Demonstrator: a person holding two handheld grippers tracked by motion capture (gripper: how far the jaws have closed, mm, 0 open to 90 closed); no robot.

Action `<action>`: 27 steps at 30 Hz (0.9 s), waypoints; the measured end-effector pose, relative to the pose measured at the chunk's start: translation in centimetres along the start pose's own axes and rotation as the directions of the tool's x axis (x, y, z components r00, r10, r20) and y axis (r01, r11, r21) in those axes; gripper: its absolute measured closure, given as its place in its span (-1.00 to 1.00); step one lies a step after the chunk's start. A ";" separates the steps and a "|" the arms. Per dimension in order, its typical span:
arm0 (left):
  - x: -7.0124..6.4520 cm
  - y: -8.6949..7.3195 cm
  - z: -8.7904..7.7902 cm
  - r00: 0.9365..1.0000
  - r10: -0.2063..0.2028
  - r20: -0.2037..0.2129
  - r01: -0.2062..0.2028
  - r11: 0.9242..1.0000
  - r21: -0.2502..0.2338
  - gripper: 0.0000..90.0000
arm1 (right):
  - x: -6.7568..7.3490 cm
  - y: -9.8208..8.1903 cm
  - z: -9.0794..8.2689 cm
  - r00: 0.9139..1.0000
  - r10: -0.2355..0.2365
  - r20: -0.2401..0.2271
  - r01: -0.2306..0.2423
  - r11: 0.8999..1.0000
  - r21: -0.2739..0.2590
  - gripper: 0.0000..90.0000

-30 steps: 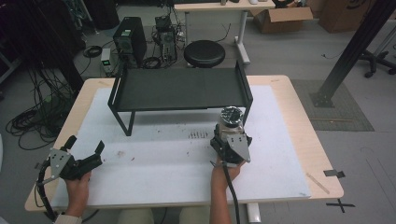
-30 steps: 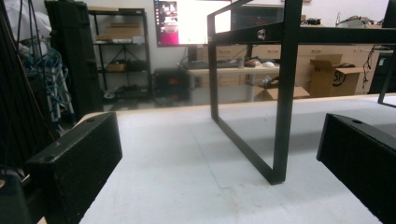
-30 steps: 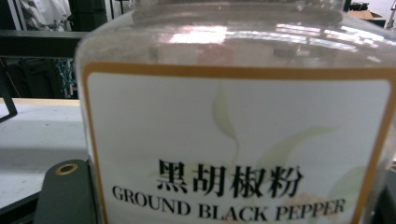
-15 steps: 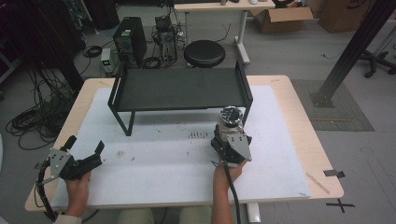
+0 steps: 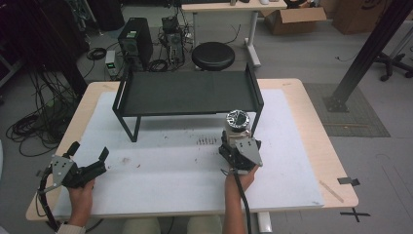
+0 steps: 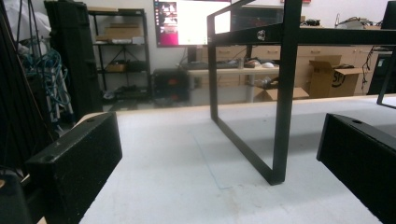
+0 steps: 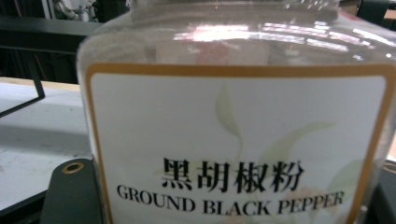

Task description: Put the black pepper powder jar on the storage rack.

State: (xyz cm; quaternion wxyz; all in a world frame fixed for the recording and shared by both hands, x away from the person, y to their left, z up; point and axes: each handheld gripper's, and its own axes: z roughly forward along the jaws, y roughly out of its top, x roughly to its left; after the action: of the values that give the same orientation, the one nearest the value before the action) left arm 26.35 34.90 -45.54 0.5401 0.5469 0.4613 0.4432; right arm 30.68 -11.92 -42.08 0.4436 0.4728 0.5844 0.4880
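Note:
A clear jar of ground black pepper [image 5: 237, 127] with a shiny lid stands on the white mat, just in front of the right leg of the black metal rack [image 5: 187, 92]. My right gripper [image 5: 237, 139] is shut on the jar; its jaws have just been closing on it. In the right gripper view the jar's label [image 7: 238, 140] is right up close, with one black fingertip [image 7: 70, 196] beside it. My left gripper [image 5: 88, 152] rests open near the front left corner, nothing between its fingers [image 6: 79, 163], looking at the rack's left leg [image 6: 280, 93].
The white mat [image 5: 175, 161] covers most of the wooden table [image 5: 311, 122]. Beyond the far edge are a black stool [image 5: 213, 55], a computer tower [image 5: 135, 41] and floor cables. A dark post [image 5: 365, 53] rises at the right.

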 end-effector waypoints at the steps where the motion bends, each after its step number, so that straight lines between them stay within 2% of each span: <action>1: 0.0 0.0 0.0 1.000 0.000 0.000 0.000 1.000 0.001 -0.99 | 0.0 0.1 -0.1 1.000 -0.003 -0.005 0.003 1.000 -0.002 -0.44; 4: 0.0 0.0 0.0 1.000 0.001 0.000 -0.001 1.000 0.001 -0.99 | -0.1 0.4 -0.2 1.000 -0.009 -0.017 0.009 1.000 -0.004 -0.44; 9: 0.0 0.0 0.0 1.000 0.001 0.000 -0.001 1.000 0.000 -0.99 | -0.4 0.9 -0.7 0.999 0.010 -0.032 -0.011 1.000 -0.026 -0.44; 22: 0.0 0.0 0.0 1.000 0.002 0.001 -0.002 1.000 0.001 -0.99 | -0.7 3.2 -2.2 0.997 -0.020 -0.074 0.014 0.997 -0.078 -0.43; 27: 0.0 0.0 0.0 1.000 0.003 0.001 -0.003 1.000 0.001 -0.99 | -0.8 4.0 -2.7 0.996 -0.007 -0.090 -0.002 0.994 -0.105 -0.43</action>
State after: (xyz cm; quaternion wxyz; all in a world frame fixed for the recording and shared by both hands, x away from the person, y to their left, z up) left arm 26.36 34.87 -45.53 0.5394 0.5480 0.4605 0.4435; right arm 28.61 -12.83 -37.68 0.4416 0.4255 0.5780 0.5383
